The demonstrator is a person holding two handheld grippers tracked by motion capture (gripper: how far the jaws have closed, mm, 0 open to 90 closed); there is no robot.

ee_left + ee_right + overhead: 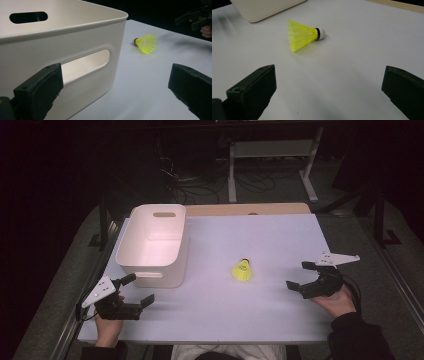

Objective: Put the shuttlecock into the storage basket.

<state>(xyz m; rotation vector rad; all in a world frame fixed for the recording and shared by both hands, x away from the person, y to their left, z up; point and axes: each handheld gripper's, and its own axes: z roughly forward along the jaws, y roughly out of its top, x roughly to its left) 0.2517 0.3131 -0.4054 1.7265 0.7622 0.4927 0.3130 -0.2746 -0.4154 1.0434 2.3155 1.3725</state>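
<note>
The left gripper (138, 291) at 8 o'clock and the right gripper (301, 276) at 4 o'clock stand wide open and hold nothing. Between them, near the centre of the matte white table (210, 310), the yellow shuttlecock (242, 270) lies on its side. The right gripper view shows its mesh skirt and white rounded cork. At 10 o'clock stands the smooth cream plastic bin (152, 245); the left gripper view shows its slot handle.

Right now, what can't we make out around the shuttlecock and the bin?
- Bin floor near the front wall: high view, hidden by that wall.
- Bin's left part: left gripper view, cut by the edge.
- Mark on the shuttlecock: high view, too small.
- Right gripper: left gripper view, dark and cut off.
</note>
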